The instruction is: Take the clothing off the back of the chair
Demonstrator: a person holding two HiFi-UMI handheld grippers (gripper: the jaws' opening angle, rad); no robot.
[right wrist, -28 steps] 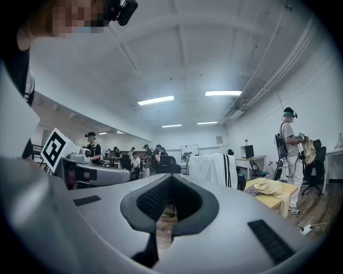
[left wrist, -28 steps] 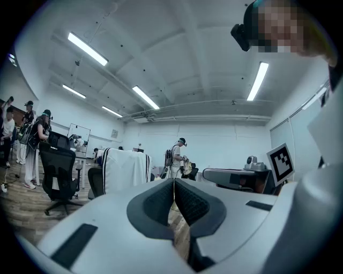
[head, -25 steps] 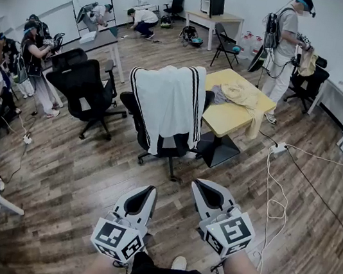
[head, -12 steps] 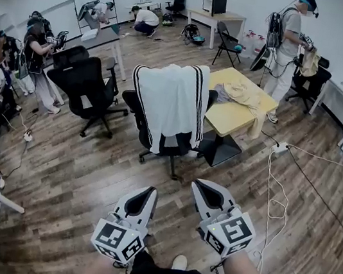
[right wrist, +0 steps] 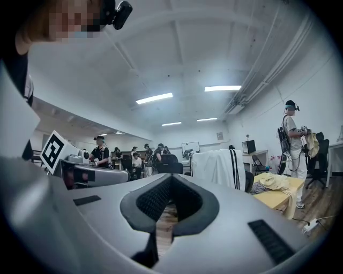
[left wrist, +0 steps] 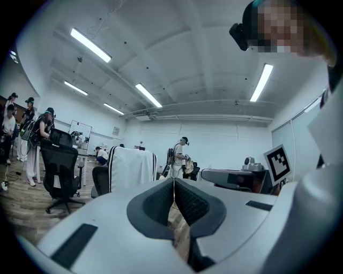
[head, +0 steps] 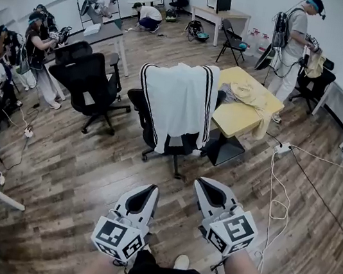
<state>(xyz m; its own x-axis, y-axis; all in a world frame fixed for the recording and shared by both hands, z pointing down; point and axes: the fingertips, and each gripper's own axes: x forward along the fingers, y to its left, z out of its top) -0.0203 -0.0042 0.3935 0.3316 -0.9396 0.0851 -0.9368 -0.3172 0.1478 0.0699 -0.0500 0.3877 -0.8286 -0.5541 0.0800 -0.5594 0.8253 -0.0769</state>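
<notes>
In the head view, a white striped jacket (head: 178,102) hangs over the back of a black office chair (head: 179,147). It is draped across the top edge, so its own weight holds it there. The chair stands just beside a yellow tabletop (head: 236,118) that carries a crumpled pale garment (head: 250,94). The left gripper (head: 148,191) and right gripper (head: 204,185) sit low and side by side, aimed at the chair but well apart from it, which looks like an approach.

In the left gripper view, the jaws are together with nothing between them. The jacket shows far ahead, left of the jaw line.

In the right gripper view, the jaws are likewise closed and empty, with the jacket ahead to the right. Both pairs would need to part before taking the fabric.
</notes>
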